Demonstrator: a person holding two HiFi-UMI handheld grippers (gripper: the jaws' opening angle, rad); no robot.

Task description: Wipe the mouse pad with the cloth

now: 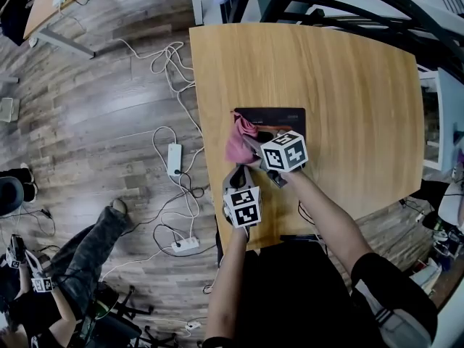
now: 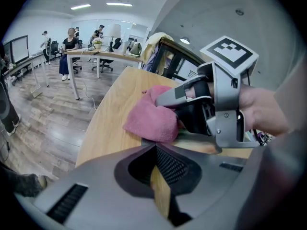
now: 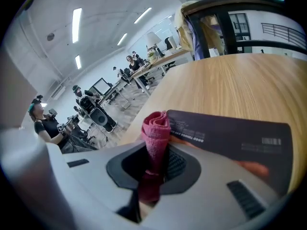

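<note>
Table [image 1: 348, 85]: light wood, and the mouse pad lies flat on it.
Mouse pad [image 1: 279, 116]: a dark rectangle near the middle of the table, with small white print on it.
Cloth [image 1: 238, 145]: pink and bunched up. It sits at the left end of the mouse pad, and part of it goes past the pad's near edge onto the wood.
Right gripper [image 3: 152, 176]: its jaws squeeze tight on the cloth, and a rolled-up bit sticks out past the tips.
Left gripper [image 2: 157, 181]: its jaws are almost together with just a thin gap. Only the table shows in the gap, so it holds nothing. It sits low over the table, just beside the right gripper, on the side nearer the person.
Touching: the cloth seems to rest on the pad, but it is hard to be sure.
Floor [image 1: 109, 107]: grey wood boards with white cables [image 1: 170, 56] and a power strip [image 1: 174, 158].
</note>
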